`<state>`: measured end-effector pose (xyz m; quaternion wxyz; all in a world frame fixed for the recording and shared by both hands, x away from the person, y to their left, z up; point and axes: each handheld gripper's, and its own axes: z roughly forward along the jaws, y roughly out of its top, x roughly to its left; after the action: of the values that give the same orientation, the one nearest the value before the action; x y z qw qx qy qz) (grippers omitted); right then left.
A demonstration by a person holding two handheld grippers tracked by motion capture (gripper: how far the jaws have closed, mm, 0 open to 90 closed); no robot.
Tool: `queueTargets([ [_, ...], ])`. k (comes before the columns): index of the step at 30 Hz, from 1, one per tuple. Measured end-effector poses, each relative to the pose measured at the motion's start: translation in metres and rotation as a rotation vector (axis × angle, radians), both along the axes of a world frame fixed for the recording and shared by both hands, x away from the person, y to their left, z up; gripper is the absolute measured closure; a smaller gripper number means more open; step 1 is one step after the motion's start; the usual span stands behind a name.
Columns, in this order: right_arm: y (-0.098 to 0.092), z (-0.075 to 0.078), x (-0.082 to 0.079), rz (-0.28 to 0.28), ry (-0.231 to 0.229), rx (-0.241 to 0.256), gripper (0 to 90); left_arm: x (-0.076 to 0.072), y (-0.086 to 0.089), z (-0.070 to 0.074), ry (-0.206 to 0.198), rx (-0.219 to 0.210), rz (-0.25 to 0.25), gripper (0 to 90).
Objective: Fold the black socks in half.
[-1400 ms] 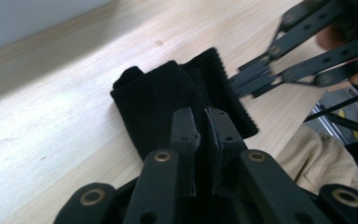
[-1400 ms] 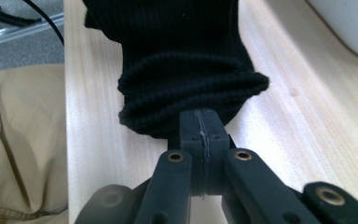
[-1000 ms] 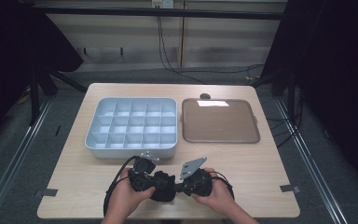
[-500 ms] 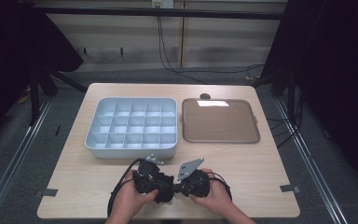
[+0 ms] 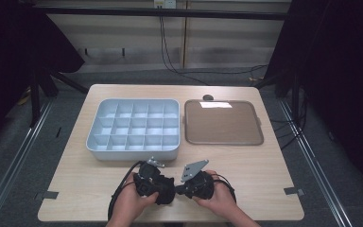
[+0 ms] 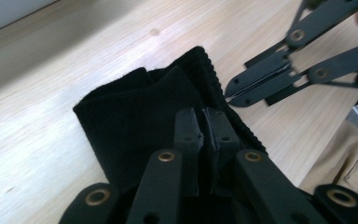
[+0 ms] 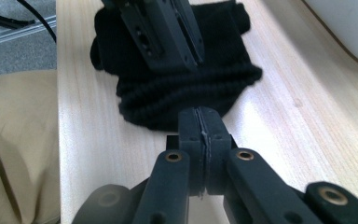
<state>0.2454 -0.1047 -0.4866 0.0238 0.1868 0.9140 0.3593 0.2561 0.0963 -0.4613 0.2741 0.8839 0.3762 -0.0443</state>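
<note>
A black knit cloth (image 5: 164, 195) lies bunched near the table's front edge, between my two grippers. My left gripper (image 6: 203, 114) is shut, its tips lying over the cloth (image 6: 135, 112); I see no fabric between the pads. My right gripper (image 7: 200, 114) is shut too, and its tips touch the ribbed edge of the cloth (image 7: 191, 98). The two grippers point at each other, tips a short way apart. In the right gripper view the left gripper (image 7: 196, 58) comes in from the top. The right gripper (image 6: 227, 91) shows at the upper right of the left gripper view.
A pale blue box (image 5: 132, 155) with several empty compartments stands just beyond the hands. To its right lies an empty brown tray (image 5: 222, 124), with a small dark object (image 5: 208, 98) behind it. The table's front edge runs right under the hands.
Both hands have shifted slightly toward the front edge and closer together around the cloth. Both grippers stay shut.
</note>
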Motion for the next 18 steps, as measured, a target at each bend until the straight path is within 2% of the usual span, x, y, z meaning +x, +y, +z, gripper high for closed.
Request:
queueTargets([
  [4, 0.002, -0.002, -0.001, 0.003, 0.008, 0.010, 88.7, 0.001, 0.004, 0.001, 0.013, 0.008, 0.012, 84.8],
  [7, 0.006, -0.004, -0.001, 0.017, 0.003, -0.001, 88.7, 0.001, 0.007, 0.004, 0.012, 0.003, 0.002, 84.7],
  [11, 0.009, -0.004, -0.003, 0.020, 0.006, -0.001, 88.6, -0.001, 0.005, 0.008, -0.019, -0.004, -0.001, 84.7],
  [14, 0.010, -0.006, -0.003, 0.023, 0.008, -0.011, 88.6, -0.003, 0.003, 0.010, -0.030, -0.029, -0.004, 84.8],
  [18, 0.012, -0.007, -0.004, 0.020, 0.010, -0.009, 88.7, -0.003, 0.000, 0.008, -0.036, -0.039, -0.011, 85.0],
])
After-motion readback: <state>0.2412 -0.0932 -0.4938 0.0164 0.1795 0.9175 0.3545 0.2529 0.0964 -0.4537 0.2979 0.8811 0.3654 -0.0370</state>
